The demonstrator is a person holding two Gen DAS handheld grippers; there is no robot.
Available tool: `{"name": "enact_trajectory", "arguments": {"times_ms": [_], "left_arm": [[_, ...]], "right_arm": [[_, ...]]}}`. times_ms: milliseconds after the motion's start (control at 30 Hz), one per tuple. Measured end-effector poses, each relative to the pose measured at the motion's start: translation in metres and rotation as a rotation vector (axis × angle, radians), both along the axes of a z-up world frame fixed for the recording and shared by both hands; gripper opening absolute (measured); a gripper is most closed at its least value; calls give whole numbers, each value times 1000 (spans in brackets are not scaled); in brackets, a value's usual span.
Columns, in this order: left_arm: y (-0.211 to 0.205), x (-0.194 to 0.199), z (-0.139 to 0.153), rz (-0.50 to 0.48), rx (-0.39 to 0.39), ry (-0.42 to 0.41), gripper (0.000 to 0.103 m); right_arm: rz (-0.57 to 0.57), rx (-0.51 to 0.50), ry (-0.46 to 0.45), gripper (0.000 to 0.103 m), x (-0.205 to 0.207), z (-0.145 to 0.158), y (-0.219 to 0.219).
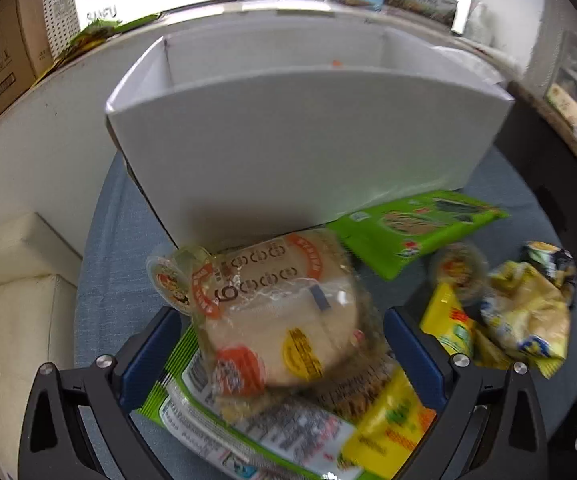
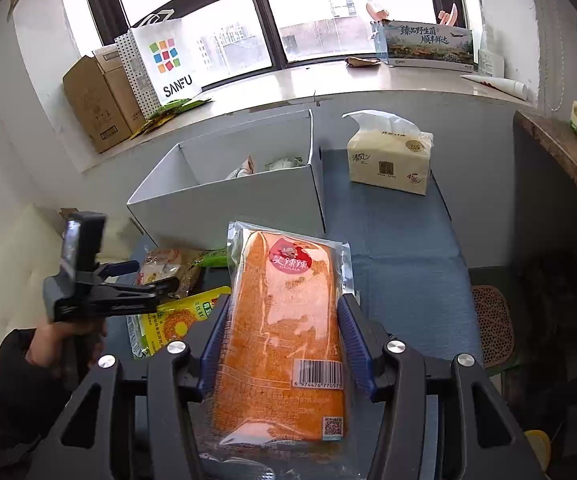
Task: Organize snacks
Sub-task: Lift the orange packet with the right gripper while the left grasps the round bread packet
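Currently noted: right gripper [image 2: 280, 320] clamped on an orange snack pack [image 2: 282, 328], blue pads pressing both long sides, pack pointing ahead toward the white box [image 2: 224, 196]. Left gripper [image 1: 282, 344] spread wide around a round clear-wrapped flatbread pack [image 1: 280, 312], pads apart from it. Flatbread resting on a green packet [image 1: 224, 412], white box just ahead. Beyond the right finger, a crumpled yellow bag [image 1: 524, 316].
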State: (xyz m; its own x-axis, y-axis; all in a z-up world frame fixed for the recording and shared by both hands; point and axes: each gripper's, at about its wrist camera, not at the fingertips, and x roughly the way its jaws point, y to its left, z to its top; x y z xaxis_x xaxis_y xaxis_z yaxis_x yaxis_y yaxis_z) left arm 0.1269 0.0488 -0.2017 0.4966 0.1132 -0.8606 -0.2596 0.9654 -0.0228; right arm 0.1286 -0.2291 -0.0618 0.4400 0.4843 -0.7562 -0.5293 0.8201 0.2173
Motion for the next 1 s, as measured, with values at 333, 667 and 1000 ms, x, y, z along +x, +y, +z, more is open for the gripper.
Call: {"name": "enact_trajectory", "arguments": {"times_ms": [333, 667, 1000], "left_arm": [[12, -35, 33, -6, -93, -164, 76], [31, -77, 104, -16, -149, -359, 76], [21, -77, 104, -45, -155, -364, 76]], "right_arm": [[10, 3, 6, 57, -2, -3, 2], [40, -52, -42, 4, 17, -11, 30], [45, -214, -59, 103, -5, -42, 8]]}}
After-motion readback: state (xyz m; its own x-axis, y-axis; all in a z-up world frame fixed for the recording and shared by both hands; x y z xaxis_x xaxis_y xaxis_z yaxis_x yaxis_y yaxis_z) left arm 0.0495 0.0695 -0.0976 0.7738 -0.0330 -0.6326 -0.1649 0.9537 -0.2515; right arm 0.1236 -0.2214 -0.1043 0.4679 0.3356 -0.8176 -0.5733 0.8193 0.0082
